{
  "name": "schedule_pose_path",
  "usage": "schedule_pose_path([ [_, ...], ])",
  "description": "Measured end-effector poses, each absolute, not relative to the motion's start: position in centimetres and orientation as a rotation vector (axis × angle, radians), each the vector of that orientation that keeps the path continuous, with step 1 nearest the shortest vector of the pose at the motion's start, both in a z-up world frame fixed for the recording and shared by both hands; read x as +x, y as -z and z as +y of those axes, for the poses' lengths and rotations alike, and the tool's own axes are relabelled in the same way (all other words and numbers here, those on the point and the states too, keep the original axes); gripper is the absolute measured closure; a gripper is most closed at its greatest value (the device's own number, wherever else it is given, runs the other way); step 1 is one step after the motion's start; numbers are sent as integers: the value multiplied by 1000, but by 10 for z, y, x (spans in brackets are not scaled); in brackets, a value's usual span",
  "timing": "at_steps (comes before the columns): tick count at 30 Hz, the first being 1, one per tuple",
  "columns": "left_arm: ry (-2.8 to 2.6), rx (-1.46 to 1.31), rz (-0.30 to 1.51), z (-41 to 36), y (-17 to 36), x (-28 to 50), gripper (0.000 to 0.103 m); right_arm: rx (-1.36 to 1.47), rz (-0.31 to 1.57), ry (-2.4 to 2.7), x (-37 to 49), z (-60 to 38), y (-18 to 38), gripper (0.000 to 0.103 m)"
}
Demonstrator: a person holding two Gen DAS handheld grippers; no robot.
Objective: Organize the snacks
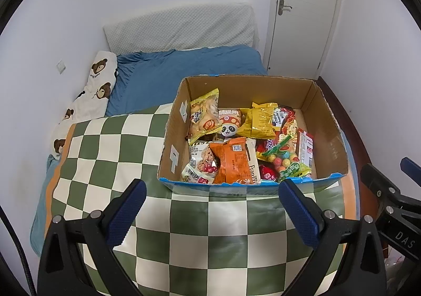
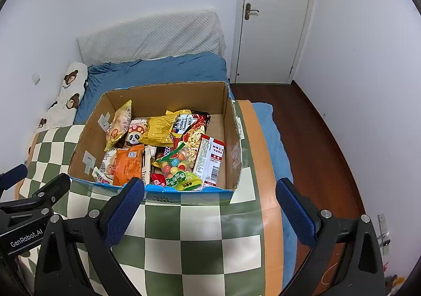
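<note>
An open cardboard box (image 1: 329, 122) (image 2: 89, 138) stands on a green-and-cream checkered blanket (image 1: 110, 143) (image 2: 189, 238). It holds several snack packs: an orange pack (image 1: 232, 162) (image 2: 129, 164), yellow bags (image 1: 260, 120) (image 2: 160, 129), a panda pack (image 1: 229, 125), a candy bag (image 1: 284, 159) (image 2: 176, 162) and a red-and-white sachet (image 2: 210, 159). My left gripper (image 1: 211, 188) is open and empty just in front of the box. My right gripper (image 2: 210, 185) is open and empty at the box's near right corner.
The blanket lies on a bed with a blue sheet (image 1: 184, 72) (image 2: 158, 70) and a bear-print pillow (image 1: 97, 80) (image 2: 68, 91) by the left wall. A white door (image 1: 302, 12) (image 2: 276, 14) is behind. Wooden floor (image 2: 315, 143) lies to the right of the bed.
</note>
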State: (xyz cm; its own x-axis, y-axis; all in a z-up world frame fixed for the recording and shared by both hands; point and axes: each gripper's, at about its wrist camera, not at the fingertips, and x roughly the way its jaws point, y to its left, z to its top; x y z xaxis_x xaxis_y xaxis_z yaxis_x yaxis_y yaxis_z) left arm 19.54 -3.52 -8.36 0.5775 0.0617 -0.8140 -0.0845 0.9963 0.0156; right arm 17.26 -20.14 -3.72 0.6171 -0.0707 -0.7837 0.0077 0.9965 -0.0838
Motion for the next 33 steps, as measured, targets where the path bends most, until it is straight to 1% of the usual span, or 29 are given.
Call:
schedule_pose_path([
  [14,-81,-20,931,-37,77,191,0,-73,876,43,162,-199,23,1],
  [33,-76,-19,911,-39,67,189,0,-69,871,47,159,-203,18,1],
])
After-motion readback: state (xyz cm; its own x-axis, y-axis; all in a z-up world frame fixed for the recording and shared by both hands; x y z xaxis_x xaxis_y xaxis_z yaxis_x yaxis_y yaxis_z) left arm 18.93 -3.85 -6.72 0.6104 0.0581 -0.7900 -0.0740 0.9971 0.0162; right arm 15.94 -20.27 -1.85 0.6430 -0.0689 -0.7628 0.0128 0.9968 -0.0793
